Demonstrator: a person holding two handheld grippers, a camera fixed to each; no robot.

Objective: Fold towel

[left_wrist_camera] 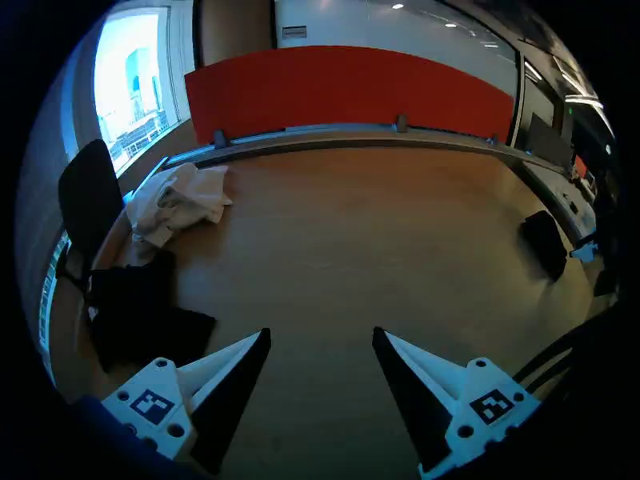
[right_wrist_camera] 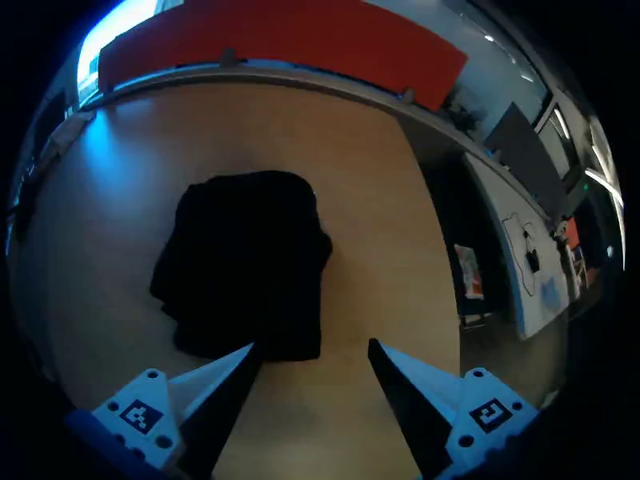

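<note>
Wooden table (left_wrist_camera: pixel 360 240), red partition (left_wrist_camera: pixel 344 88) along its far edge, black chair (left_wrist_camera: pixel 88 196) near bright window (left_wrist_camera: pixel 132 88)

Ahead of me, a wooden tabletop (left_wrist_camera: pixel 360 232) runs to a red partition (left_wrist_camera: pixel 344 88) along its far edge. Daylight floods a window (left_wrist_camera: pixel 132 88) beyond the far left corner; a black office chair (left_wrist_camera: pixel 88 196) stands at the left edge.

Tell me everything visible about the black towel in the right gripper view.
The black towel looks like soft cloth, too dark to show folds or texture. Its outline is uneven, lumpy along one side. It lies on the wooden table, just beyond the open right gripper; one fingertip overlaps its near edge, but contact cannot be told.
</note>
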